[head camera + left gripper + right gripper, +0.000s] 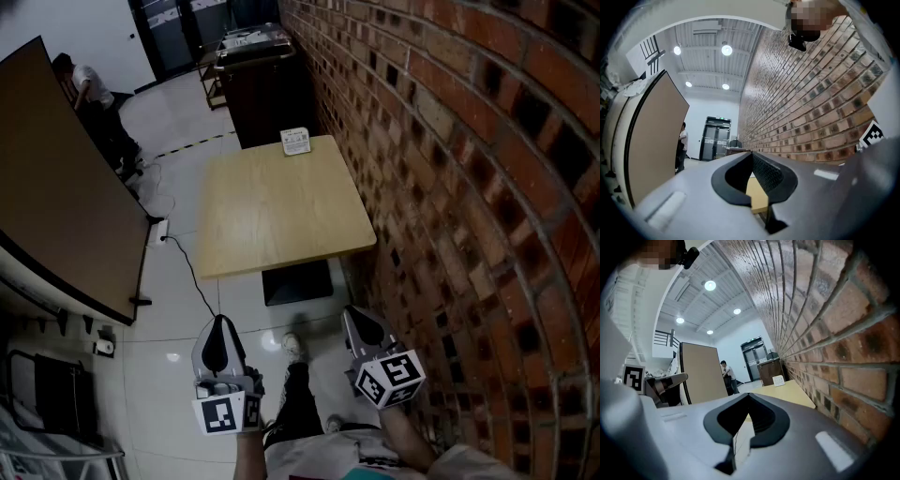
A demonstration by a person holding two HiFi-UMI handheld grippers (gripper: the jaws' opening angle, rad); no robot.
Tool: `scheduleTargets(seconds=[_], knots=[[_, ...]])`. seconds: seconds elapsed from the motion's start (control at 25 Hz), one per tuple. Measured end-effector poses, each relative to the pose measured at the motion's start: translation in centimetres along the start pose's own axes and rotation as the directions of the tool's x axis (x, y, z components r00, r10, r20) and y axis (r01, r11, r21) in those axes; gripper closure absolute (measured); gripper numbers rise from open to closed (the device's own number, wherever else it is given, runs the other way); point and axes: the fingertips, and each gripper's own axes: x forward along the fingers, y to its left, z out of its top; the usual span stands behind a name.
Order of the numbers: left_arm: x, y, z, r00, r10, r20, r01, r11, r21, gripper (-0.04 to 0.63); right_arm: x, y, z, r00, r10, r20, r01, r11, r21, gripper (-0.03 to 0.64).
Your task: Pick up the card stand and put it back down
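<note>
Since the card stand is so small in my head view, I can only read it as a pale upright card with print too fine to make out. It stands at the far edge of the table, close to the corner by the brick wall, well apart from both grippers.

The person's body cuts off the lower edge of that view, and the wearer's leg and one shoe hide part of the floor. Beyond the table a dark cabinet carries a tray-like thing on top, and I cannot tell what lies in it. A person at the far left is half hidden behind a big brown panel with a dark rim.

The table top is light wood, smooth and nearly square, on a dark flat base. The wall is rough red-brown brick with pale mortar lines. The floor is glossy pale tile, with a thin black cable curling across it.

The left gripper is held short of the table's near edge, its dark ribbed jaws clenched tip to tip with nothing between them. The right gripper, nearer the wall, is likewise closed and empty.
</note>
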Motion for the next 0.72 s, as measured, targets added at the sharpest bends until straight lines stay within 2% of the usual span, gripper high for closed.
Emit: scheduleTargets(seconds=[0.2,0.48,0.72], knots=[[8.2,3.7,-3.0,0.999,-0.028,-0.037,0.027,0.999,-0.023,0.592,8.6,-1.2,0.6,1.0,-0.008,-0.006,0.008,1.0,-0.004,0.617],[23.2,9.9,-3.5,0.996,-0.09,-0.013,0.09,0.996,-0.009,0.592,23.6,-2.7,5.6,0.999,-0.021,0.046,0.022,1.0,-0.015,0.617],[29.0,12.6,-4.3,0.996,-0.086,-0.015,0.085,0.995,-0.051,0.592,28.6,-4.4,6.9,0.999,-0.043,0.019,0.044,0.998,-0.041,0.617]])
